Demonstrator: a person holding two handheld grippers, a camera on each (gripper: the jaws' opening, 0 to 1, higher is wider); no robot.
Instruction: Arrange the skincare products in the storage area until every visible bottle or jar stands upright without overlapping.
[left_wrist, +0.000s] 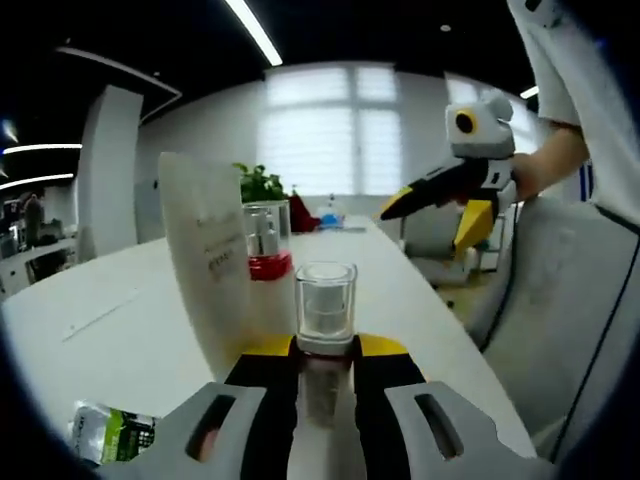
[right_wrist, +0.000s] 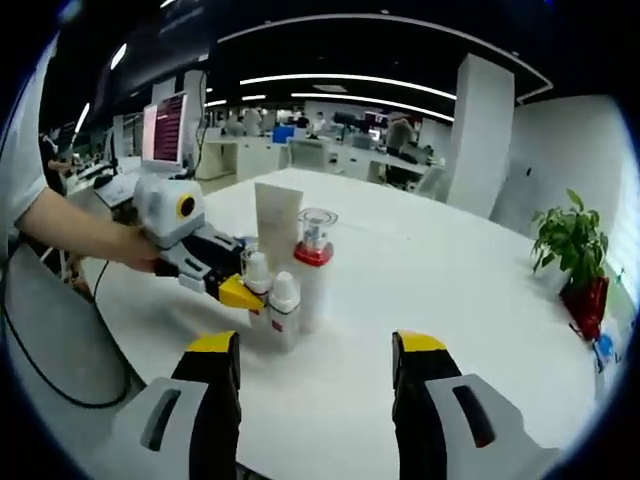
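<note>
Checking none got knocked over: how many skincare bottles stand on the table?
3, clustered before the white carton: the tall red-collared pump bottle; a small white-capped bottle in front; another bottle between the left gripper's fingers. More may hide behind them.

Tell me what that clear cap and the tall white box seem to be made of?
The cap looks like clear glossy plastic or glass; light shows through it and an inner pump is visible, so I cannot tell which. The box looks like matte white cardboard: flat panels, sharp edges, faint print. The table looks smooth, white and slightly glossy, perhaps laminate.
</note>
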